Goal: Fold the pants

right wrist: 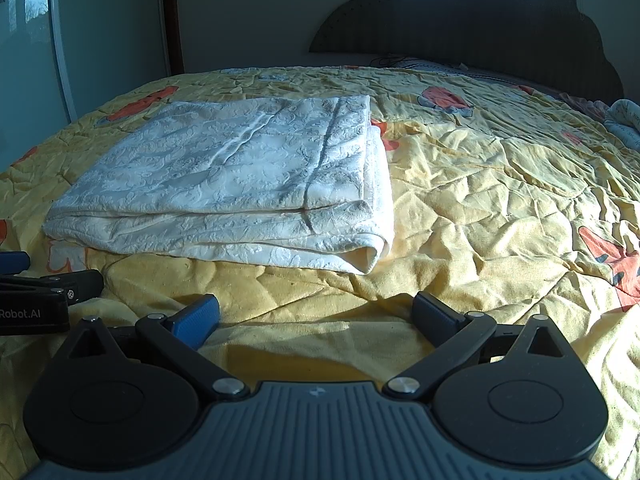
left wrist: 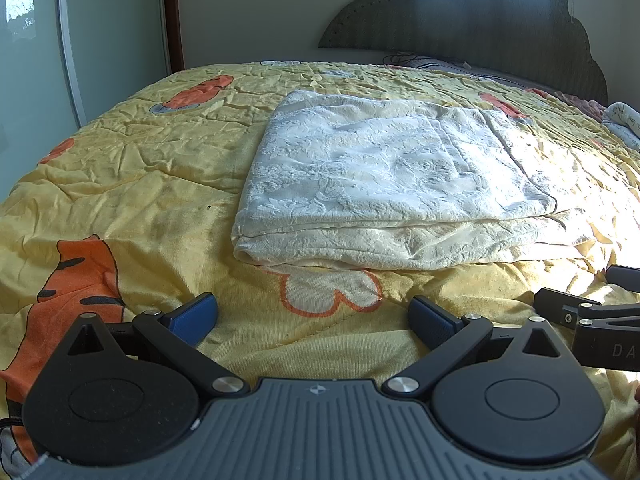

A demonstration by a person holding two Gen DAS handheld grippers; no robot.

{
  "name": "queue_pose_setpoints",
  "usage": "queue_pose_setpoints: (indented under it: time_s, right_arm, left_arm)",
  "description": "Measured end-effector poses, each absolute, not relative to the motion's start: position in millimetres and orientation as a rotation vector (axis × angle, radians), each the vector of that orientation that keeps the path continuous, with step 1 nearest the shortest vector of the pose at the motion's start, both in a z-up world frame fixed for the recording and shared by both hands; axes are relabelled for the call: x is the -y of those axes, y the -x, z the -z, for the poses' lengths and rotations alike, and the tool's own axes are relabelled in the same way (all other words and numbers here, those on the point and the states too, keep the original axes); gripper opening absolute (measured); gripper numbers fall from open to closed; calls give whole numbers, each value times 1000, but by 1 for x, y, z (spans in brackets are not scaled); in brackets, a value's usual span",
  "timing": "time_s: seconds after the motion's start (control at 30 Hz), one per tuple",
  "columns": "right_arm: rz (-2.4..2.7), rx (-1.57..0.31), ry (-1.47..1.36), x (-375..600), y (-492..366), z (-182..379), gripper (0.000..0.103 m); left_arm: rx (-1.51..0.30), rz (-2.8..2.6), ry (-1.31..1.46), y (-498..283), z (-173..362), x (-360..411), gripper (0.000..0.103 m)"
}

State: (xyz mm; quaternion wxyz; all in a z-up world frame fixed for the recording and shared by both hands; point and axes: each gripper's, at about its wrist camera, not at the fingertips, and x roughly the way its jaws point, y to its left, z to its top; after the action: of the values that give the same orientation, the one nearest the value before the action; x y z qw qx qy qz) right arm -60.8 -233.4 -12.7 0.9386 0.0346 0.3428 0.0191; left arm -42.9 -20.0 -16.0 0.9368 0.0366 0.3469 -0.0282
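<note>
The white textured pants (left wrist: 384, 184) lie folded in a flat rectangle on the yellow quilt; they also show in the right wrist view (right wrist: 228, 188). My left gripper (left wrist: 314, 318) is open and empty, low over the quilt a little in front of the pants' near edge. My right gripper (right wrist: 316, 318) is open and empty, in front of the pants' near right corner. Each gripper shows at the edge of the other's view: the right one (left wrist: 592, 312) and the left one (right wrist: 44, 292).
The yellow quilt (left wrist: 132, 184) with orange cartoon prints covers the bed. A dark scalloped headboard (left wrist: 480, 28) stands at the far end. Pillows and bedding (right wrist: 624, 116) lie at the far right. A glass door (left wrist: 36, 60) is on the left.
</note>
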Motion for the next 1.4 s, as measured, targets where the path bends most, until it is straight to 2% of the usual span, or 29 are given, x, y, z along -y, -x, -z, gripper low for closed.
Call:
queue_pose_setpoints:
  time_s: [1.4]
  right_arm:
    - [-38, -699, -71, 233, 61, 13, 103]
  left_arm:
    - [-716, 54, -75, 36, 16, 21, 103]
